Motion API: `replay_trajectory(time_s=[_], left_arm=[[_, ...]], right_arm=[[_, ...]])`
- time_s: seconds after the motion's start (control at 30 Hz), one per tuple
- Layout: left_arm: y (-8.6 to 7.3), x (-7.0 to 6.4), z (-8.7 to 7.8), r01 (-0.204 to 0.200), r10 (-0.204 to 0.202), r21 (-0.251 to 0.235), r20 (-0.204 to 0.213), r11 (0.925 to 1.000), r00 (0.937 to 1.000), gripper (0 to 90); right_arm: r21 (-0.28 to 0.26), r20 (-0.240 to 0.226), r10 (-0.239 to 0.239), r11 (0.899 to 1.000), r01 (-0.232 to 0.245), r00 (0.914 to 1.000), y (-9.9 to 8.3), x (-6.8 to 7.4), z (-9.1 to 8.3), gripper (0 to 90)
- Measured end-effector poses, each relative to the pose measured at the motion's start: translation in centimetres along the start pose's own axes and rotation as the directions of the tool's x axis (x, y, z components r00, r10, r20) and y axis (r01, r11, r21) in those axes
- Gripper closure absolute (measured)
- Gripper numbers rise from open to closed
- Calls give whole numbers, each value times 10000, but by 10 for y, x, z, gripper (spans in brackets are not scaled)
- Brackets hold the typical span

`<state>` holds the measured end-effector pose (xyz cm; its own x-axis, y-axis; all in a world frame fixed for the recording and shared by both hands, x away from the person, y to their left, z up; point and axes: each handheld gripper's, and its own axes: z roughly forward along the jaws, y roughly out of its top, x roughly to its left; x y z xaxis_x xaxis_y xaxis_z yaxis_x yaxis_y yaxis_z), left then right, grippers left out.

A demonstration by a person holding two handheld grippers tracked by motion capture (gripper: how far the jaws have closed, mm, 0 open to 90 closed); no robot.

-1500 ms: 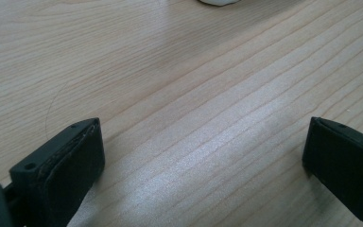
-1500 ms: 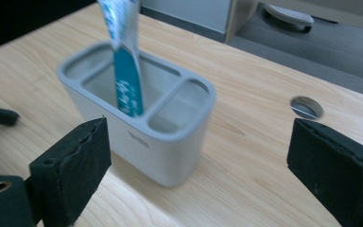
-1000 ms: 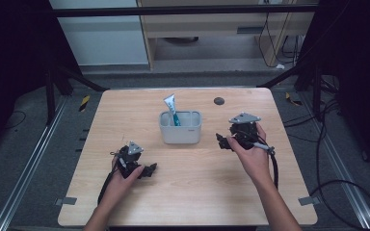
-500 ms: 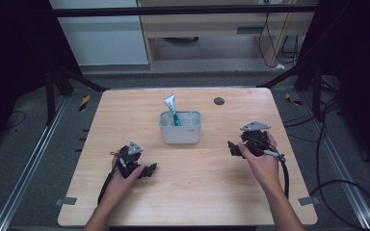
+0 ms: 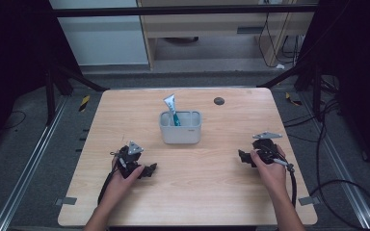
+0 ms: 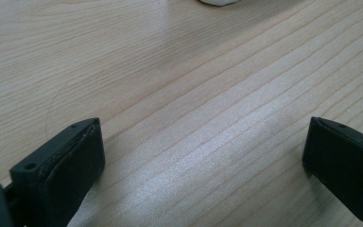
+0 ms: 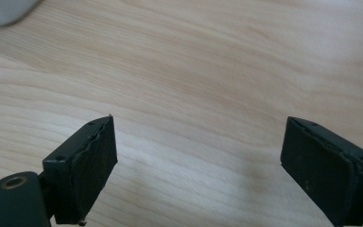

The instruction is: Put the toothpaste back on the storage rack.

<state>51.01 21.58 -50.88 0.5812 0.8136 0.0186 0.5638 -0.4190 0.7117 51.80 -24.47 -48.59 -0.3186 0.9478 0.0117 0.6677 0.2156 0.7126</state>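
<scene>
A small grey-white bin [image 5: 180, 129] stands at the middle of the wooden table [image 5: 197, 202]. A toothpaste tube [image 5: 171, 108] leans upright inside it, cap down. My left gripper [image 5: 150, 170] rests low on the table at the front left, open, with bare wood between its jaws [image 6: 203, 156]. My right gripper [image 5: 242, 157] sits low at the front right, pointing left, also open over bare wood [image 7: 198, 151]. A pale edge of the bin [image 6: 220, 2] peeks in at the top of the left gripper view, and its corner [image 7: 2, 12] at the top left of the right gripper view.
A small dark round disc [image 5: 218, 101] lies near the table's far edge, right of centre. Black frame posts and cables surround the table. Bare wood stretches between the two grippers along the front.
My right gripper has drawn back from beside the bin toward the front right and come down lower. The left gripper has stayed put.
</scene>
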Motion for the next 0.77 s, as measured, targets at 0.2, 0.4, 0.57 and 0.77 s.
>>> replay_trajectory(time_s=[0.2,0.4,0.57,0.77], left_arm=[[0,0,0,-4,4,3,0,10000,10000,0],[0,0,0,-4,4,3,-1,10000,10000,0],[0,0,0,-4,4,5,-1,10000,10000,0],[0,0,0,-6,6,5,-1,10000,10000,0]], right_arm=[[119,236,706,9974,-709,9972,-15,-15,6,114],[-431,624,871,9955,-845,9942,-21,-17,12,99],[-352,748,622,9976,-597,9953,-20,-16,15,65],[-192,1064,907,9958,-892,9902,-20,-14,17,3]])
